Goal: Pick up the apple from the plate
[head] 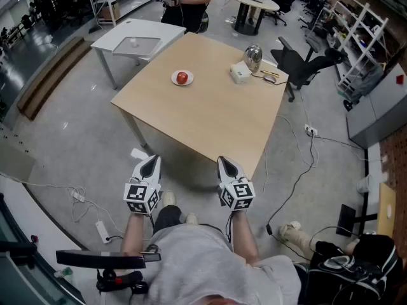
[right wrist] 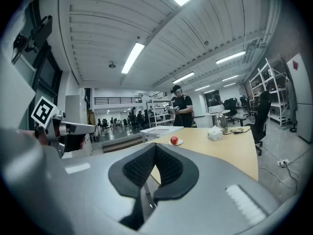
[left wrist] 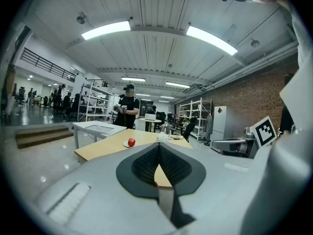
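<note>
On the far-left part of the wooden table [head: 210,122], the apple [head: 182,77] sits on a small white plate [head: 174,81], well apart from both grippers. The left gripper [head: 152,160] and the right gripper [head: 224,161] are held side by side just off the near table edge, and both point toward the table. The jaws of each gripper are closed, with the pad tips meeting and nothing between them. Only bare tabletop lies between the grippers and the plate. To the right of the plate, near the far corner, stand a white tissue box [head: 240,73] and a shiny metal kettle [head: 253,57], with a few small items [head: 271,75] beside them. A black office chair [head: 304,62] stands at that corner. Beyond the far-left edge is a white table [head: 135,40], and a person in black [head: 188,4] stands behind it holding another pair of grippers. A power strip [head: 103,232] and cables lie on the floor at the left. Each gripper carries a cube [head: 141,197] with square black-and-white markers. Any other print is too small to read.
</note>
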